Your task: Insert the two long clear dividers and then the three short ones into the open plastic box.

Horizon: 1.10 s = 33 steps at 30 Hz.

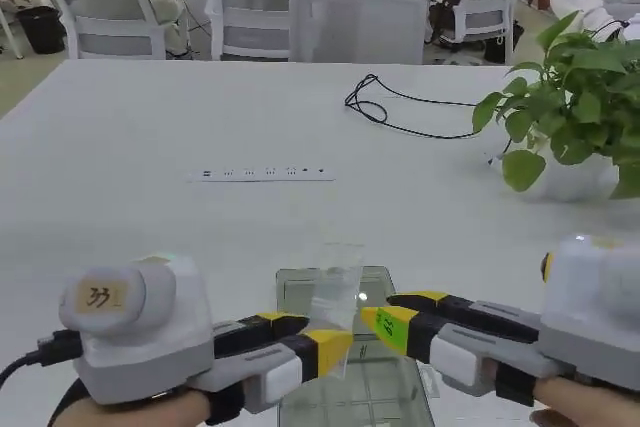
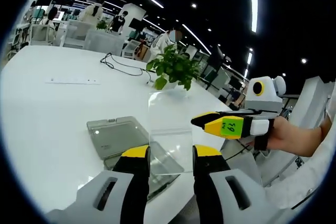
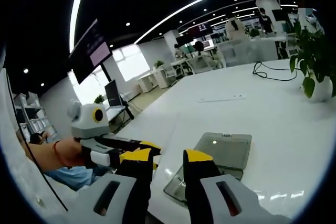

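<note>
1. Clear plastic divider sheet [image 2: 170,124] stands upright over the open transparent plastic box [image 1: 385,397], probably so its lower edge can drop into a slot. I cannot tell whether it is a long or a short one.
2. The grey, yellow-tipped left gripper [image 1: 325,335] appears clamped on the sheet's lower part, keeping it vertical.
3. The right gripper [image 1: 385,309] hovers just beside the sheet, jaws parted and empty, likely ready to steady it.
4. A potted green plant [image 1: 570,117] sits well apart on the white table [image 1: 150,147].
</note>
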{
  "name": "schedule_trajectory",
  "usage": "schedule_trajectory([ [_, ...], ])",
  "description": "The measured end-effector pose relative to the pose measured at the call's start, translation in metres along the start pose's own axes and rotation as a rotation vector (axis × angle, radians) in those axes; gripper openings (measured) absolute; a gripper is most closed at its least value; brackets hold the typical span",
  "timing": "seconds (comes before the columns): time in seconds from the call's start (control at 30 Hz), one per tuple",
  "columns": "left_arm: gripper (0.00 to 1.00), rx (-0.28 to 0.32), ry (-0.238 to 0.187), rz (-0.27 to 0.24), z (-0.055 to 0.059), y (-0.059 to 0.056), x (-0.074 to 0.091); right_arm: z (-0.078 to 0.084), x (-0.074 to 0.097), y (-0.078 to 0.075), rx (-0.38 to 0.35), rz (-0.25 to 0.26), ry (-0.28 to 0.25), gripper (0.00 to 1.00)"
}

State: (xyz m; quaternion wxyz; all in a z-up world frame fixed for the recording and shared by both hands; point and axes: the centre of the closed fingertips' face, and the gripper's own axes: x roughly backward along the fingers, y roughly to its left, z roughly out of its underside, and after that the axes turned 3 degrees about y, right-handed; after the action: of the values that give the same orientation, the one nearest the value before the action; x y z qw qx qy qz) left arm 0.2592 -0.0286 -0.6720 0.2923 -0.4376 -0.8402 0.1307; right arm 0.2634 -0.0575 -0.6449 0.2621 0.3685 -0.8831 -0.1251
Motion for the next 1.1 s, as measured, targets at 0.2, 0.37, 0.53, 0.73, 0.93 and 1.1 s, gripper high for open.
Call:
schedule_trajectory([
  [0.2,0.3,-0.037,0.018,0.002,0.003,-0.004,-0.002,0.005,-0.007,0.004,-0.038,-0.005,0.016,0.17],
  [0.37,0.3,-0.049,0.021,0.006,0.003,-0.006,-0.002,0.01,-0.01,0.005,-0.065,-0.001,0.028,0.15],
  [0.53,0.3,-0.051,0.022,0.01,0.002,-0.007,-0.002,0.012,-0.011,0.004,-0.089,0.006,0.029,0.09],
  [0.73,0.26,-0.058,0.014,0.005,0.0,-0.006,-0.003,0.011,-0.011,0.003,-0.132,0.034,0.016,0.07],
  [0.93,0.29,-0.073,0.009,0.023,0.0,-0.008,-0.003,0.011,-0.011,0.003,-0.156,0.033,0.02,0.06],
  [1.1,0.31,-0.082,0.011,0.038,0.002,-0.008,-0.002,0.011,-0.011,0.0,-0.171,0.035,0.027,0.06],
])
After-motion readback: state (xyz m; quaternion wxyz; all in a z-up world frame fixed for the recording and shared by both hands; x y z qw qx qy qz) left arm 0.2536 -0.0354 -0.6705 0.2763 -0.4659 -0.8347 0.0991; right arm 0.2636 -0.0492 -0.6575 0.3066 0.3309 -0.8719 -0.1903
